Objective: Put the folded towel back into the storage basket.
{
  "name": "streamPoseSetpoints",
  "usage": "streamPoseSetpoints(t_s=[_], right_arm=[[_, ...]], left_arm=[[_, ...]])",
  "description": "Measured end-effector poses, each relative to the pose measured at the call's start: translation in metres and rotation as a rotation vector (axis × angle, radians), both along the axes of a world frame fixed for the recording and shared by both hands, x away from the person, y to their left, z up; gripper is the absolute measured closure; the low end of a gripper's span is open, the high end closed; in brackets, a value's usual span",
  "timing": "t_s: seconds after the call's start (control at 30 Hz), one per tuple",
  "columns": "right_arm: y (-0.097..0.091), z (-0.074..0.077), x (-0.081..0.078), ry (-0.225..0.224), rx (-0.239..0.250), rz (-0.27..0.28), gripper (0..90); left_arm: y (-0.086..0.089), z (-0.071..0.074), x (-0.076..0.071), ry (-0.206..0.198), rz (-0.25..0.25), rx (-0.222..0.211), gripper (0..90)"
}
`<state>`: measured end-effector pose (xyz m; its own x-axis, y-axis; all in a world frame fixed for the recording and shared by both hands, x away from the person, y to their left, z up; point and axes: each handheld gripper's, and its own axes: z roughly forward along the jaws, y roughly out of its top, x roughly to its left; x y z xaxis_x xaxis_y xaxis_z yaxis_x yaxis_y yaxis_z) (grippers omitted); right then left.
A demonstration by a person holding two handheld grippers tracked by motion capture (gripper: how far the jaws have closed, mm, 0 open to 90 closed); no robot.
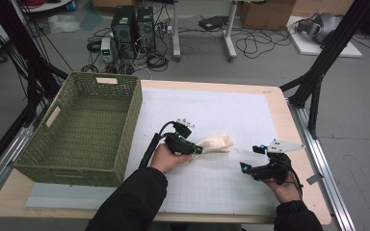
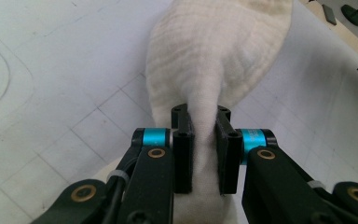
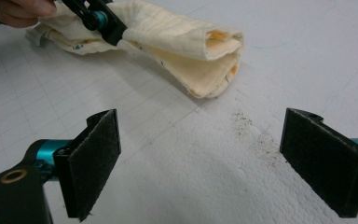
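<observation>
Left tongs (image 2: 200, 135) pinch the near end of the folded cream cloth (image 1: 215, 143), which lies on the counter (image 1: 231, 108) just right of the green basket (image 1: 84, 126), likely to carry it there, while right tongs (image 3: 200, 163) wait spread and empty.

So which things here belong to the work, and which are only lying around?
Belong to the work:
- folded cloth
- left gripper, shut on the cloth
- right gripper, open, near it

Lying around:
- green basket
- computers on the floor
- cardboard box
</observation>
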<state>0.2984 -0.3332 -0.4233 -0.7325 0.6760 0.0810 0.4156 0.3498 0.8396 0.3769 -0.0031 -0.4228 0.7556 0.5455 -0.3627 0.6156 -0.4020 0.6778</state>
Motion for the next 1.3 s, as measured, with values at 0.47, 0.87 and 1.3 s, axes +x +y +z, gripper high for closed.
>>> streamPoseSetpoints(t_s=[0.47,0.87,1.3], right_arm=[[0.001,0.000,0.001,-0.007,0.000,0.004,11.6],[0.002,0.000,0.001,-0.001,-0.001,0.008,11.6],[0.004,-0.001,0.003,-0.001,-0.002,0.014,11.6]], left_arm=[[0.011,0.008,0.003,0.021,0.044,-0.061,80.1],[0.021,0.013,0.006,0.036,0.082,-0.085,80.0],[0.040,0.043,0.009,0.039,0.205,-0.154,80.1]])
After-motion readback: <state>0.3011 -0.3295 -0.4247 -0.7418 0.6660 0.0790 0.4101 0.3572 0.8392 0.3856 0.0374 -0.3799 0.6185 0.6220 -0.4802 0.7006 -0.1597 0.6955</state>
